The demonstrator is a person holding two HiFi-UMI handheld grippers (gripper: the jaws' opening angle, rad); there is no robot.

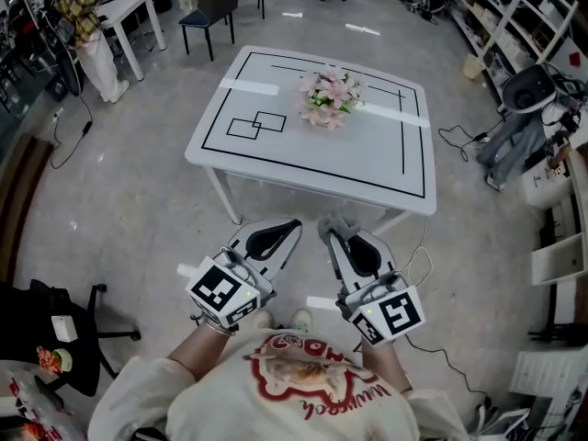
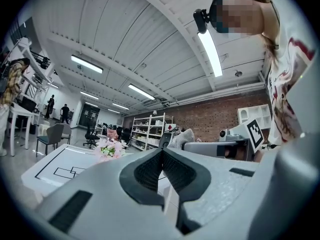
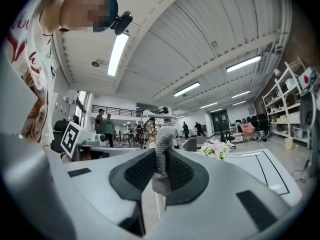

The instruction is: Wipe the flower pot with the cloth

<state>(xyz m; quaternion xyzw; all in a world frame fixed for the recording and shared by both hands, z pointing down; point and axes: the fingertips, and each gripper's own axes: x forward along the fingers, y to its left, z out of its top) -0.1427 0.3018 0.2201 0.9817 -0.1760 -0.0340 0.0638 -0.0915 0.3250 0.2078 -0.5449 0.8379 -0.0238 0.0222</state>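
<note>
A flower pot (image 1: 329, 99) with pink flowers stands on the far half of the white table (image 1: 276, 154), which carries black line markings. Both grippers are held level in front of the table's near edge, short of it. My left gripper (image 1: 292, 226) is shut with nothing between its jaws. My right gripper (image 1: 327, 229) is shut on a grey knitted cloth (image 1: 343, 219). In the right gripper view the cloth (image 3: 162, 159) hangs pinched between the pads, with the flowers (image 3: 216, 149) ahead to the right. In the left gripper view the flowers (image 2: 108, 150) lie ahead to the left.
A dark chair (image 1: 213, 7) and a white desk (image 1: 129, 12) stand beyond the table at left, near a person (image 1: 84, 26). Shelves (image 1: 514, 16) line the right side. Cables (image 1: 459, 136) trail on the floor at right. An office chair (image 1: 55, 329) sits at my lower left.
</note>
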